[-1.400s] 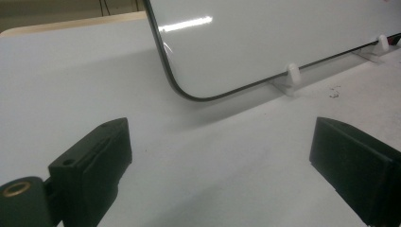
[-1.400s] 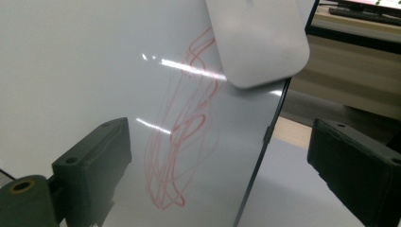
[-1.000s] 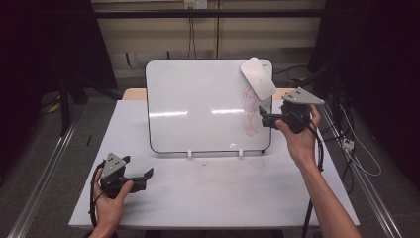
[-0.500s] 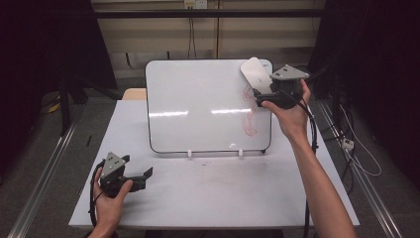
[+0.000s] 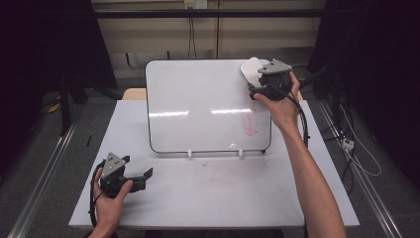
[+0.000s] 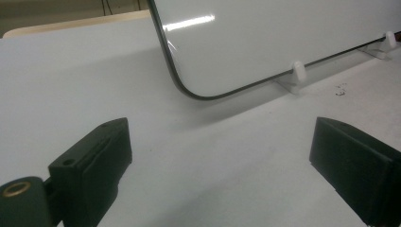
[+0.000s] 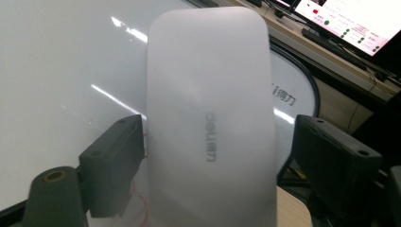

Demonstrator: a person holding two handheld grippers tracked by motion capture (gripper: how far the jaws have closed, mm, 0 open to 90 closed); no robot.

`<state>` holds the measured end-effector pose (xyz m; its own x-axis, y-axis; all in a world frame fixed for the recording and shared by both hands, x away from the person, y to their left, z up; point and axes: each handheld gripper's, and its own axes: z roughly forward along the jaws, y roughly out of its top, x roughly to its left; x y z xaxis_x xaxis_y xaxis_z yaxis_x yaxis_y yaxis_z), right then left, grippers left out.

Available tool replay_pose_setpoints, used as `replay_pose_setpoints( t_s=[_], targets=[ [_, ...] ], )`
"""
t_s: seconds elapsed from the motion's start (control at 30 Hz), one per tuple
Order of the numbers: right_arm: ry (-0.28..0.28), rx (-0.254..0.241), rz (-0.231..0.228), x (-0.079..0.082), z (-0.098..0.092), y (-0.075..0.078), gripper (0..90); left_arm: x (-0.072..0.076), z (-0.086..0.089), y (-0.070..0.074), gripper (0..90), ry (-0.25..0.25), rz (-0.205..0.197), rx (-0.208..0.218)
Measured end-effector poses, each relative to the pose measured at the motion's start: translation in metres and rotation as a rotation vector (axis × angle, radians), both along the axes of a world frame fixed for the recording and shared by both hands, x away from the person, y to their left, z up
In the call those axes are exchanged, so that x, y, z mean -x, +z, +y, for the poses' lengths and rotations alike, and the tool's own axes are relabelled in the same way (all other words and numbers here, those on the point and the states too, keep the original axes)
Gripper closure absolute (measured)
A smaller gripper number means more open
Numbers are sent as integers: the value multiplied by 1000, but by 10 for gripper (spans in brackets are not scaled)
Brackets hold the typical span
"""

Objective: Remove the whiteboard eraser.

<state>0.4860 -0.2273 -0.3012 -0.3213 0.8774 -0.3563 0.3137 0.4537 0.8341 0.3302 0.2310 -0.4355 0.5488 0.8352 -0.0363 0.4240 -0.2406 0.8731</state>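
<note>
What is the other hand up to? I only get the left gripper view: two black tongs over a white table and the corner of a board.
Observer: The right hand holds its tongs up at the whiteboard's top right corner, on either side of a white eraser.
Visitor: Is it squeezing the eraser?
Observer: Not visibly. In the right gripper view one jaw sits at the eraser's edge and the other stands clear of it.
Visitor: Anything written on the board?
Observer: A red scribble on its right side, below the eraser.
</note>
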Motion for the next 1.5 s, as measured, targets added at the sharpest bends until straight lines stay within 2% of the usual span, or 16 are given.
replay_pose_setpoints(
  t_s=[0.2, 0.23, 0.33, 0.57, 0.8, 1.0, 1.2, 1.23, 1.5],
  targets=[
    [2, 0, 17, -7, 4, -4, 266, 0, -1, -1, 64, -5, 6, 2],
    [-8, 27, 17, -7, 7, -4, 277, 0, -1, -1, 64, -4, 7, 0],
    [-16, 28, 18, -8, 6, -4, 306, -1, -1, -2, 64, -6, 6, 2],
    [-25, 47, 37, -8, 8, -1, 313, 0, -2, -1, 64, -1, 3, -6],
    [-20, 39, 43, -7, 7, 0, 315, -1, -1, -1, 64, -1, 2, 0],
    [-7, -6, 70, -7, 3, 4, 316, 0, -2, -1, 64, -3, 4, -5],
    [0, -28, 75, -4, 2, 7, 316, -1, -1, -1, 64, -2, 5, -1],
    [8, -69, 84, -4, -1, 7, 316, -1, -1, -1, 64, -2, 4, -1],
    [19, -80, 77, -2, -4, 7, 317, -1, -1, -1, 64, -1, 6, -5]
  ],
)
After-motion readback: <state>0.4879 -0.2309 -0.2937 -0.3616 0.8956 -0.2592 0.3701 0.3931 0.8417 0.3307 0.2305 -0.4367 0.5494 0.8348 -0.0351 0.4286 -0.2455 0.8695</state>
